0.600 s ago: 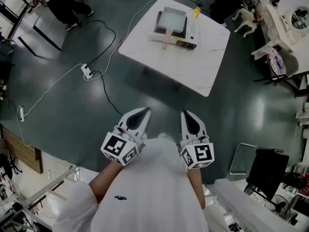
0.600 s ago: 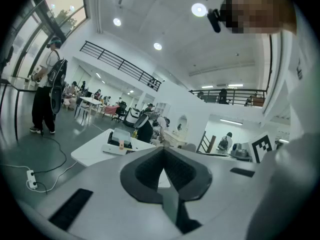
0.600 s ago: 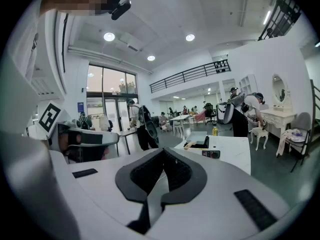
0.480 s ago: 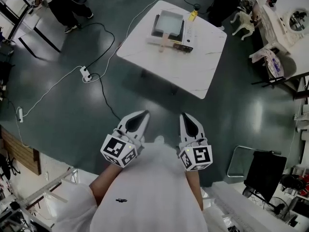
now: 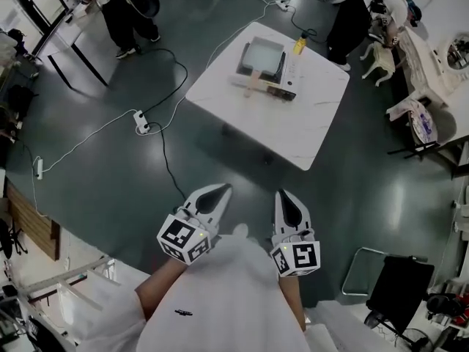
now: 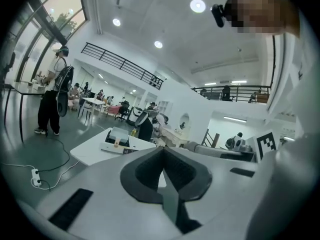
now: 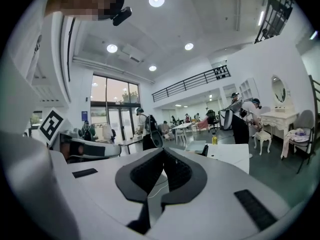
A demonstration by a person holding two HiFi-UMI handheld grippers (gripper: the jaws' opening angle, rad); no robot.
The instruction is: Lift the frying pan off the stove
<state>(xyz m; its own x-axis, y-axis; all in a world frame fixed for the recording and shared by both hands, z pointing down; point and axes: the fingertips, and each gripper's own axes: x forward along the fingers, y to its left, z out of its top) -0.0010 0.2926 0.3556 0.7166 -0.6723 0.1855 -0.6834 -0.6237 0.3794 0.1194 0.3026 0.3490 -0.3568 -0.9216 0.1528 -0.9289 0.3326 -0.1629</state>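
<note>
Fingers [image 5: 212,195] together, frying pan [image 5: 261,52] handle [image 5: 253,85] pointing nearward

We hold both grippers low before our chest, side by side and apart. Our left gripper [image 5: 218,191] and right gripper [image 5: 284,197] point forward, jaws pressed together, nothing between them, forearms bare.

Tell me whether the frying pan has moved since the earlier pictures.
No. The frying pan sits at the same spot on the stove and white table.
</note>
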